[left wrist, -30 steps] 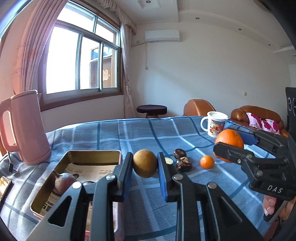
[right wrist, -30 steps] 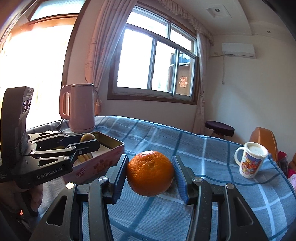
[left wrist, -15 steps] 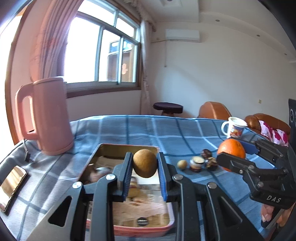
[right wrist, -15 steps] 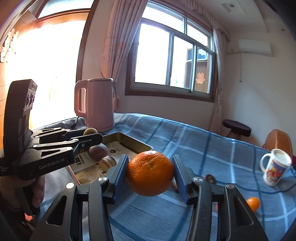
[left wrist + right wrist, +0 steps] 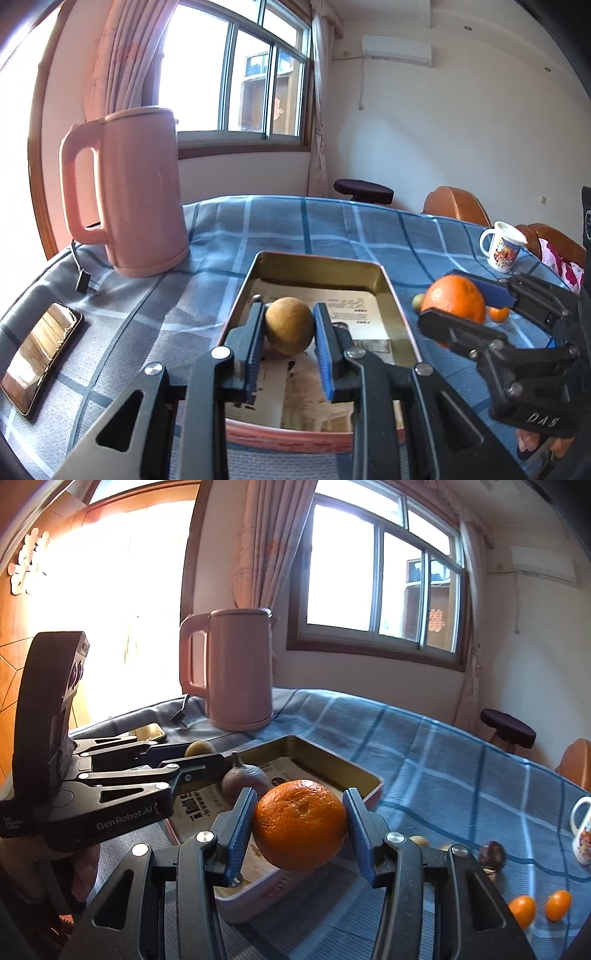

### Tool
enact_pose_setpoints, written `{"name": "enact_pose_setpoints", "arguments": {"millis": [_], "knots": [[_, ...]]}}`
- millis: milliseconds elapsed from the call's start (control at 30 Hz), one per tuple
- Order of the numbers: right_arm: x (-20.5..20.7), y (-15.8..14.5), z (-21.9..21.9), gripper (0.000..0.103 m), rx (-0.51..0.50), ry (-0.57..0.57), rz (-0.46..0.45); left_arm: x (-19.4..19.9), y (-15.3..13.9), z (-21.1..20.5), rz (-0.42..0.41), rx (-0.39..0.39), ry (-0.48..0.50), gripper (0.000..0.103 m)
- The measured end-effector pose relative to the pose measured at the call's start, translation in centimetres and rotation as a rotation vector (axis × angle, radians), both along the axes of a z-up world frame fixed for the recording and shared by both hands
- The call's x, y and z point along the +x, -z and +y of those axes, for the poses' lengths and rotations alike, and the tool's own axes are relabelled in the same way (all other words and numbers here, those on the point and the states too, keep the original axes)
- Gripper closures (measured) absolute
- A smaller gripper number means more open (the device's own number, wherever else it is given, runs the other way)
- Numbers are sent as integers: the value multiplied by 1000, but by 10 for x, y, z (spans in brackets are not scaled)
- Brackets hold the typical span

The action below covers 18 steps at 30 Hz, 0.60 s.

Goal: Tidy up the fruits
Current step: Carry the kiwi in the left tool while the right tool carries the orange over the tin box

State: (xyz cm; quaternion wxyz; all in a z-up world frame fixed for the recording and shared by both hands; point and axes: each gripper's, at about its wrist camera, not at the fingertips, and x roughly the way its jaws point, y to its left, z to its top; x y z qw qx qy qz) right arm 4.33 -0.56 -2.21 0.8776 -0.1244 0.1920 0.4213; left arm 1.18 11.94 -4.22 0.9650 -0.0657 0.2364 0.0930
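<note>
Two fruits clamped: kiwi (image 5: 289, 325), orange (image 5: 300, 824).

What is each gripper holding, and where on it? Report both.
Left gripper clamps the brown round fruit across its sides, over the tin tray. Right gripper clamps the orange across its middle.

The brown fruit (image 5: 289, 324), clamped in the left gripper (image 5: 289, 332), is now carried over the open tin (image 5: 388, 291), which a second ago lay to the left of the fingers and is now seen directly beneath and ahead of them. The orange (image 5: 300, 824) in the right gripper (image 5: 300, 830) is brought up to the tin's right rim (earlier the tin lay well to the left of those fingers). The purple fruit (image 5: 243, 777) is now revealed just beyond the left fingertip.
</note>
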Motion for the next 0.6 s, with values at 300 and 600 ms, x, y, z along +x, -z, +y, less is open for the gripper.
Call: {"name": "enact_pose_setpoints", "arguments": {"millis": [300,600], "knots": [[1,14,33,52,-66,-49,56,4,6,15,48,-46,3,76],[3,24,48,52,-140,-75,91,12,11,14,93,-48,14,76]]}}
